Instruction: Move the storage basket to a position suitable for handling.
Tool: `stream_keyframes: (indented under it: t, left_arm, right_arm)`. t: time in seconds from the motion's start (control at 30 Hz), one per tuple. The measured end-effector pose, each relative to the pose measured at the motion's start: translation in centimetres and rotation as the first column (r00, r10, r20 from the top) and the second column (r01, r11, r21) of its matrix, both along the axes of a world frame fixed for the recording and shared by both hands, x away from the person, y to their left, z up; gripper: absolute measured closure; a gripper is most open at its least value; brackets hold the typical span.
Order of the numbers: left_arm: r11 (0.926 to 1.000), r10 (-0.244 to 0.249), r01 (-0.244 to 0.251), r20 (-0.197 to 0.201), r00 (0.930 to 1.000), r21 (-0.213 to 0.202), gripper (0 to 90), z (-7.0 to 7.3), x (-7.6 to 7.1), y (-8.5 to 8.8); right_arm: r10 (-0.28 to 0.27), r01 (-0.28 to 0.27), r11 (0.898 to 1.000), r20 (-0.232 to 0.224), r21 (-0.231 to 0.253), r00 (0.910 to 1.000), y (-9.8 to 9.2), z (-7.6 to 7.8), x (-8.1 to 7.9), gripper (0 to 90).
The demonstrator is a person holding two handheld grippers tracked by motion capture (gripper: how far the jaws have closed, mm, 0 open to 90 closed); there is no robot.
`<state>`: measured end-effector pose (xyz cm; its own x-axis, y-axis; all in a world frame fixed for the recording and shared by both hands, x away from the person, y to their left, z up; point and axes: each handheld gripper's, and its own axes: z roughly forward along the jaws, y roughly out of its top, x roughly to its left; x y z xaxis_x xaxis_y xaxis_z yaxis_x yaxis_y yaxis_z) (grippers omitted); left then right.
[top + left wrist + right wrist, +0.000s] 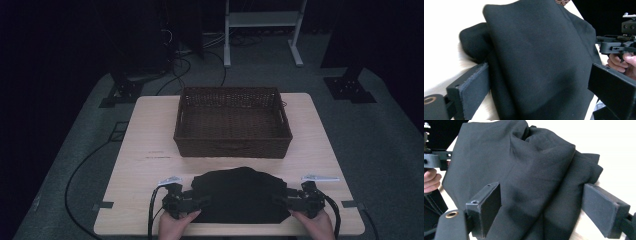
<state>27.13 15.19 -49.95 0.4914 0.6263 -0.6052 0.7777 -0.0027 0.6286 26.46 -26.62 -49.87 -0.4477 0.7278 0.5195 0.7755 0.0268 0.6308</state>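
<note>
Pale wooden table (150, 135) in a dark room: left gripper (192, 202), jaws spread, straddles the folded black cloth (240, 195) lying at the near edge; right gripper (287, 201) likewise released; brown wicker basket (232, 147) beyond.

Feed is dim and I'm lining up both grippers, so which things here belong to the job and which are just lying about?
In the job:
- folded black cloth
- left gripper, jaws wide at the cloth's left edge
- right gripper, jaws wide at its right edge

Lying about:
- brown woven wicker basket, empty
- white metal frame beyond the light wooden table
</note>
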Motion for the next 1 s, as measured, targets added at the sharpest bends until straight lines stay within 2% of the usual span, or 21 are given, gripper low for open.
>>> stream_keyframes:
  t: [0.2,0.23,0.3,0.4,0.43,0.5,0.6,0.77,0.83,1.0]
  left_arm:
    - [0.9996,-0.027,0.027,-0.007,0.9996,0.001,5.9,0.0,0.3,-1.1]
    - [0.9995,-0.032,0.032,-0.007,0.9995,-0.002,10.4,0.0,0.3,-1.3]
    - [0.9991,-0.042,0.042,-0.006,0.9991,-0.006,12.7,-0.1,0.4,-1.5]
    - [0.9991,-0.042,0.042,-0.015,0.999,-0.004,14.7,-0.1,0.6,-1.8]
    - [0.9987,-0.05,0.05,-0.017,0.9986,0.0,18.8,-0.1,0.7,-1.8]
    - [0.9987,-0.052,0.052,-0.019,0.9985,0.001,20.3,-0.1,0.8,-1.9]
    - [0.9985,-0.054,0.054,-0.029,0.9981,-0.003,25.3,-0.1,1.1,-1.8]
    - [0.9975,-0.07,0.07,-0.037,0.9968,-0.004,30.2,-0.2,1.5,-1.8]
    - [0.9969,-0.078,0.078,-0.041,0.9961,-0.007,34.8,-0.1,1.7,-1.8]
    - [0.9949,-0.097,0.095,-0.049,0.9941,-0.035,42.3,-0.2,2.0,-1.6]
  right_arm:
    - [-0.02,0.021,0.999,-0.014,0.041,0.9997,-0.2,-0.2,-0.1,23.2]
    - [-0.021,0.022,0.998,-0.016,0.053,0.9996,-0.2,-0.3,-0.2,24.1]
    - [-0.019,0.02,0.998,-0.016,0.055,0.9997,-0.2,-0.3,-0.2,25.3]
    - [-0.01,0.01,0.999,-0.014,0.049,0.9999,0.1,-0.4,-0.1,30.5]
    - [0.001,0.001,0.998,-0.019,0.062,0.9998,0.3,-0.5,0.0,35.2]
    - [0.005,-0.004,0.998,-0.019,0.066,0.9998,0.4,-0.6,0.1,37.5]
    - [0.026,-0.024,0.997,-0.028,0.073,0.9993,1.0,-0.7,0.4,46.7]
    - [0.04,-0.037,0.996,-0.035,0.076,0.9986,1.4,-0.9,0.8,55.1]
    - [0.048,-0.045,0.996,-0.042,0.077,0.998,1.8,-1.0,1.0,60.3]
    - [0.062,-0.057,0.995,-0.05,0.084,0.9968,2.1,-1.2,1.1,66.4]
